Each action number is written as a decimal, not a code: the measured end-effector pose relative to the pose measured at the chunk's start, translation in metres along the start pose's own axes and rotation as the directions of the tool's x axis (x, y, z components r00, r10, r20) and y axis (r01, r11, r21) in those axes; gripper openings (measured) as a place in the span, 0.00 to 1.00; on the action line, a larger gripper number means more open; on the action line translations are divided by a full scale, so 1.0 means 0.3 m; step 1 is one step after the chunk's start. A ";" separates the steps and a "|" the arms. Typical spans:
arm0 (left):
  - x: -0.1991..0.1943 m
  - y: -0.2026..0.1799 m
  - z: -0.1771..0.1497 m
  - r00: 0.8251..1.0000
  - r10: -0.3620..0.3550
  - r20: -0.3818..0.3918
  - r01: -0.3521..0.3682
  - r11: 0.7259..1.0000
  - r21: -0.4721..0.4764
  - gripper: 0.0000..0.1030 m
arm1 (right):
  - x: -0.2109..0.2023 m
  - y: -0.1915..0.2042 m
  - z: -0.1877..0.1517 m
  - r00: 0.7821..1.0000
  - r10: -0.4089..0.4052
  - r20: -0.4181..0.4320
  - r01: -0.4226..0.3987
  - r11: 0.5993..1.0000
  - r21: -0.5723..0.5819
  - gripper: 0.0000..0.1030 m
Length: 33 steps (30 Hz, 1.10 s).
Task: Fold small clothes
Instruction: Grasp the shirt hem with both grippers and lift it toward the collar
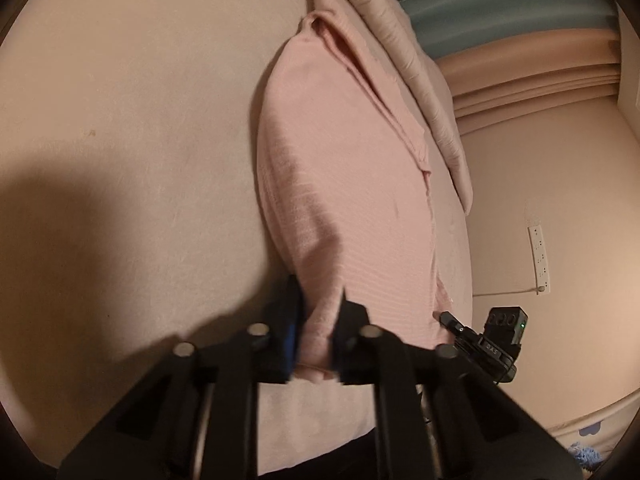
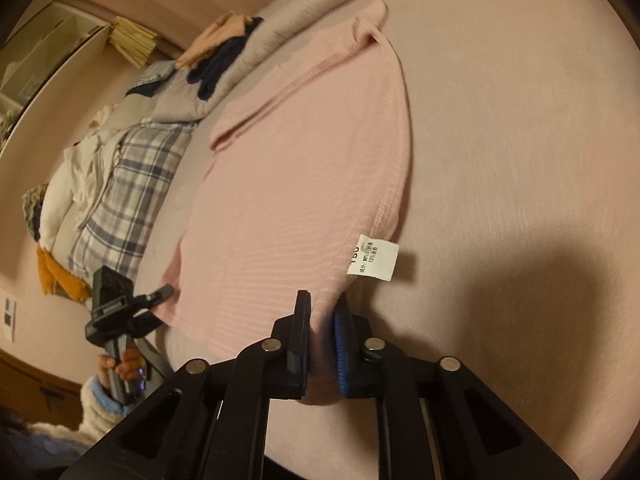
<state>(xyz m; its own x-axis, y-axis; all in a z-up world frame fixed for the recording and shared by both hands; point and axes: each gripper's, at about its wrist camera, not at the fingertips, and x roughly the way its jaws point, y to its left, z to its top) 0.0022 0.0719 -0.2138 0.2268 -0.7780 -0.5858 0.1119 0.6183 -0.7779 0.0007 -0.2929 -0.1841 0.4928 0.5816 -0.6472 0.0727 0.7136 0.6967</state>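
A pink ribbed garment lies spread on a pale pink bed sheet. My left gripper is shut on its near corner, cloth bunched between the fingers. The right gripper shows at the garment's other near corner. In the right wrist view the garment has a white care label at its edge. My right gripper is shut on the corner just below the label. The left gripper shows at the far corner, held by a hand.
A folded beige quilt runs along the garment's far side. A pile of other clothes, among them a plaid shirt and dark items, lies along the bed's edge. A wall power strip hangs beyond the bed.
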 end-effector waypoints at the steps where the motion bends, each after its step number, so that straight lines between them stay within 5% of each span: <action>1: -0.007 -0.017 0.001 1.000 0.000 0.014 0.000 1.000 0.017 0.08 | -0.017 0.013 0.005 1.000 0.001 0.021 -0.001 1.000 -0.020 0.10; 10: -0.083 -0.150 0.005 0.978 -0.166 0.124 0.146 0.977 0.156 0.06 | -0.104 0.094 0.030 0.986 0.093 0.139 -0.073 0.987 -0.142 0.08; 20: -0.166 -0.207 -0.032 0.940 -0.312 0.139 0.269 0.927 0.260 0.05 | -0.208 0.167 -0.011 0.962 0.196 0.192 -0.150 0.961 -0.232 0.08; 29: -0.304 -0.351 -0.102 0.902 -0.423 0.091 0.352 0.839 0.416 0.06 | -0.361 0.278 -0.071 0.930 0.304 0.206 -0.203 0.893 -0.401 0.08; 33: -0.316 -0.369 -0.053 0.895 -0.428 0.127 0.346 0.845 0.408 0.06 | -0.400 0.281 -0.059 0.907 0.345 0.241 -0.229 0.885 -0.404 0.08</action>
<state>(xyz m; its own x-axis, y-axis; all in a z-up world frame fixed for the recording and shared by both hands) -0.0470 0.0755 -0.0758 0.2778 -0.9468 -0.1623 0.5678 0.2981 -0.7673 -0.0677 -0.2955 -0.0532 0.6809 0.6797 -0.2726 -0.3991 0.6565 0.6401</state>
